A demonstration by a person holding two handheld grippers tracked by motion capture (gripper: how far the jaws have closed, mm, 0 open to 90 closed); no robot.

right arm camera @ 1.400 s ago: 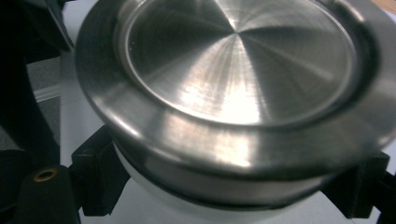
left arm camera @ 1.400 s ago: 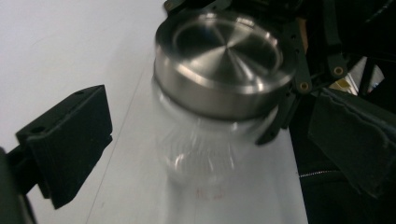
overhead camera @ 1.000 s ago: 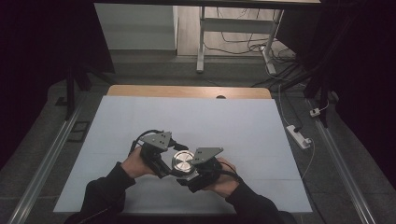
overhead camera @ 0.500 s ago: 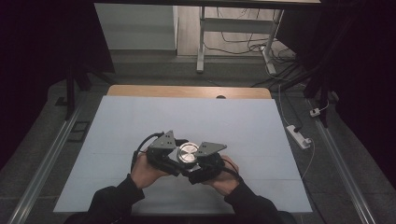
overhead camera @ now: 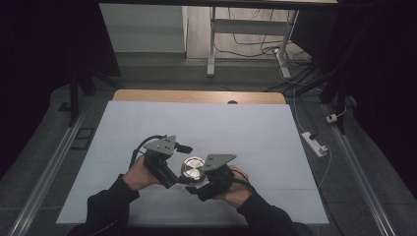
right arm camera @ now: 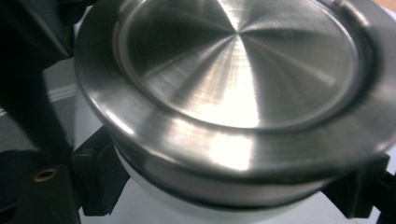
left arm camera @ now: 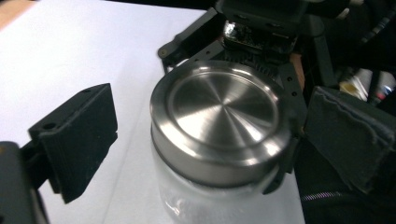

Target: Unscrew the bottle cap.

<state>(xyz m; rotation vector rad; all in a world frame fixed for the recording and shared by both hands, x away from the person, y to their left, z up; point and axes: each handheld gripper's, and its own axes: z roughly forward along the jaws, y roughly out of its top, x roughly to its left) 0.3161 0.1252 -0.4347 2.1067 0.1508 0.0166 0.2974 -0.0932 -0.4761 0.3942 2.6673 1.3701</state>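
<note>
My right gripper (overhead camera: 199,183) clamps the frosted jar (left arm camera: 219,196) below its steel lid (overhead camera: 193,167) to steady it — my left gripper (left arm camera: 205,135), jaws just opened, straddles the lid without touching.

Beyond the hand-held gripper pair, the white-covered wooden desk (overhead camera: 196,123) ends at a dim grey floor (overhead camera: 162,73). A white metal frame leg (overhead camera: 212,42) and tangled cables (overhead camera: 265,44) lie farther off; a white power strip (overhead camera: 314,143) lies to the right.
</note>
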